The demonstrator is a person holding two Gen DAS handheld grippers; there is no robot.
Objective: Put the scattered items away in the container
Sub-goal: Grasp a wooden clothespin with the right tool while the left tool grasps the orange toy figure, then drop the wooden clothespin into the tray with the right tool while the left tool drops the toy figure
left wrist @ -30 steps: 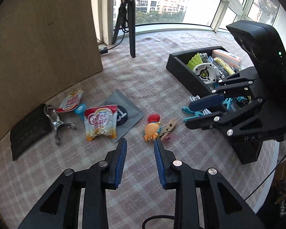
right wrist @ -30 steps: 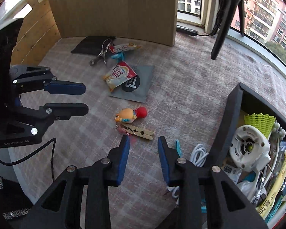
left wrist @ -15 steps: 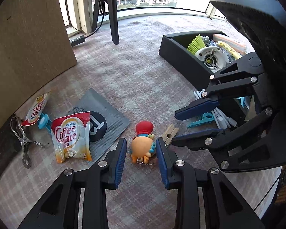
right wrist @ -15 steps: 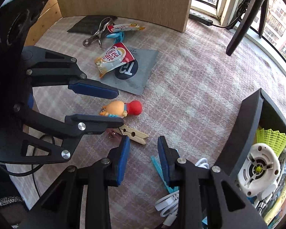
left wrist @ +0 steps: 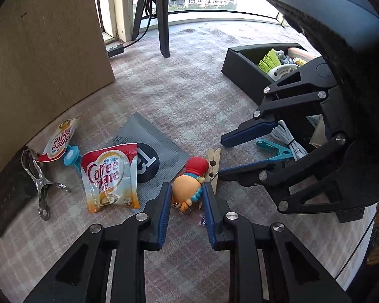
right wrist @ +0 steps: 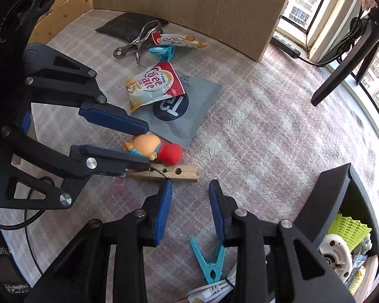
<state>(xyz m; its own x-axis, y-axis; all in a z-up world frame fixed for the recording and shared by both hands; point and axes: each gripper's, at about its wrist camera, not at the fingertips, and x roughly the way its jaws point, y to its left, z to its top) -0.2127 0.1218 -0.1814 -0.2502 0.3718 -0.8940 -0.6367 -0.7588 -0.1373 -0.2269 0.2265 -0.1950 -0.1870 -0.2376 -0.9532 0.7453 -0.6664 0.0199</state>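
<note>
Now the left gripper [left wrist: 185, 195], whose jaws have just been closing around the little doll [left wrist: 189, 184] near the table's middle, should squeeze its round body firmly, while the right gripper [right wrist: 189, 189] hangs unclenched and empty beside the wooden clothespin [right wrist: 174, 173].

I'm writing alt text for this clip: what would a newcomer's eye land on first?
Probably the orange-and-red toy figure lying on the checked cloth, framed by the left gripper, whose fingers have just been closing either side of it. Then the red Coffee-mate sachet to its left, and the black container at the right, crammed with odds and ends.
</note>
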